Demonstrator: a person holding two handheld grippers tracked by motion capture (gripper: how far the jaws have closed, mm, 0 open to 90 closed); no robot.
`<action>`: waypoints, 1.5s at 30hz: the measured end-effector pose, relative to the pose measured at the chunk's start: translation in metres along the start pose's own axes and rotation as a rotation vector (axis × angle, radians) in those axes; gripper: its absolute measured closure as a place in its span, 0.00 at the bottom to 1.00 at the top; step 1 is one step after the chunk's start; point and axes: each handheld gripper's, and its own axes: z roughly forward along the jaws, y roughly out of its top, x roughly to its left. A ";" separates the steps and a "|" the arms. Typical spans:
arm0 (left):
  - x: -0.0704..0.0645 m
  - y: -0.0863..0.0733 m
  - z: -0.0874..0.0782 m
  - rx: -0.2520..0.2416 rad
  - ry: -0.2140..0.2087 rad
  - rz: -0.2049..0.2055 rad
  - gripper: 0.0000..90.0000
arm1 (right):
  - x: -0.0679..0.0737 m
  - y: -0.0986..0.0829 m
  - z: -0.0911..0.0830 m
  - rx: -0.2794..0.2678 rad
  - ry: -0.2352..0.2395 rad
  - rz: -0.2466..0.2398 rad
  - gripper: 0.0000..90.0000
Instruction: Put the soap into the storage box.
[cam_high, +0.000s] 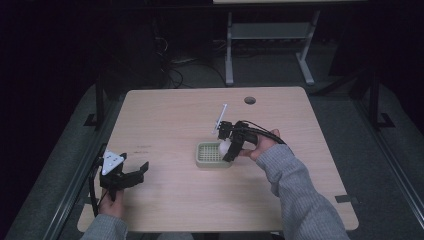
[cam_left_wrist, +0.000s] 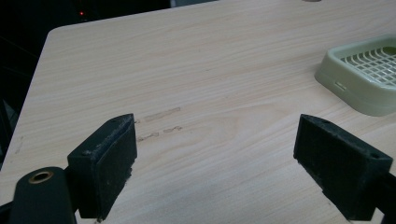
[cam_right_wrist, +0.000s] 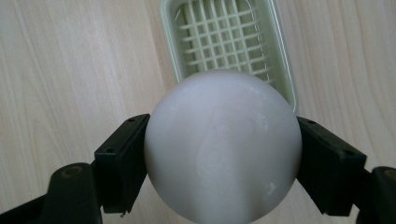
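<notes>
Right gripper view: the right claw (cam_right_wrist: 222, 154) is clamped on the one white ball (cam_right_wrist: 222, 147), jaws pressing both its sides, above one pale green basket (cam_right_wrist: 170, 42) on the desk (cam_right_wrist: 70, 70). Farther off, the left claw (cam_left_wrist: 217, 158) gapes wide, holding nothing.

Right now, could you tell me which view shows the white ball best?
The right gripper view: the ball looms large, clamped in the right gripper. The high view shows it small above the basket.

We see a pale wooden table (cam_high: 165, 115) with a round hole (cam_high: 250, 100) near its far edge, and a white-legged table (cam_high: 270, 30) beyond.
</notes>
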 end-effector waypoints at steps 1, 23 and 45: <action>0.000 0.000 0.000 -0.001 0.001 -0.001 0.14 | 0.000 0.003 0.001 0.003 0.000 -0.004 0.26; 0.002 -0.002 -0.002 -0.001 0.007 -0.004 0.14 | -0.011 0.036 0.023 0.044 0.011 -0.036 0.26; 0.003 -0.002 -0.004 0.005 0.010 0.004 0.14 | -0.013 0.050 0.045 0.057 0.019 -0.050 0.26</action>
